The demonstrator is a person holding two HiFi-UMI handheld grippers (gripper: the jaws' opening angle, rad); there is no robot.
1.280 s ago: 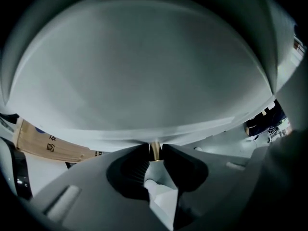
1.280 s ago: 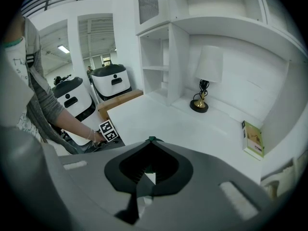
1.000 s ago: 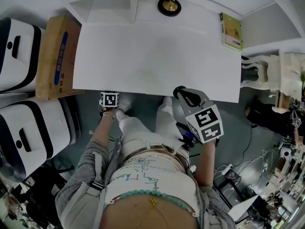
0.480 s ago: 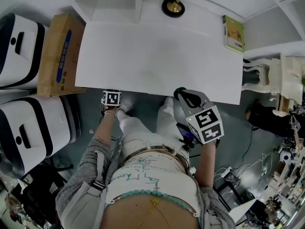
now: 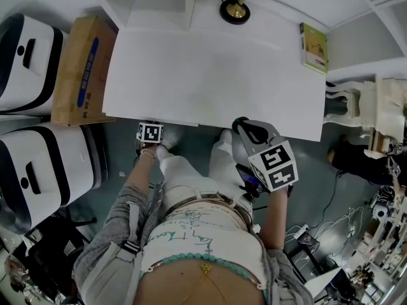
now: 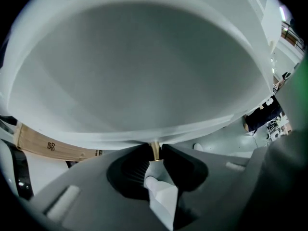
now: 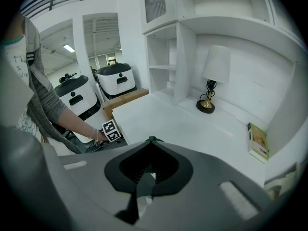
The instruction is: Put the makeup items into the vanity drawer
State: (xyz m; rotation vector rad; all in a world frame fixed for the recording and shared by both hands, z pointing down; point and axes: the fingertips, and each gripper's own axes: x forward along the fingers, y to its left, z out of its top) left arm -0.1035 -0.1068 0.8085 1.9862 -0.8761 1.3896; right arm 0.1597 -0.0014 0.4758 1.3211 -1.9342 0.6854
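The white vanity (image 5: 210,75) stands in front of me, and no makeup items show on its top. My left gripper (image 5: 151,129) is at the left of its front edge. In the left gripper view this gripper (image 6: 155,156) is shut on a small brass knob (image 6: 154,148) that sticks out of the white drawer front (image 6: 144,81). My right gripper (image 5: 242,126) hangs at the front edge further right. Its jaws (image 7: 151,140) are shut with nothing between them. The drawer itself is hidden under the top in the head view.
A lamp (image 5: 235,8) stands at the back of the vanity top and a green booklet (image 5: 313,46) lies at its right end. A cardboard box (image 5: 79,68) and white-and-black machines (image 5: 38,170) stand to the left. A white chair (image 5: 356,103) is to the right.
The head view has drifted slightly. Neither gripper has visibly moved relative to the vanity's edge.
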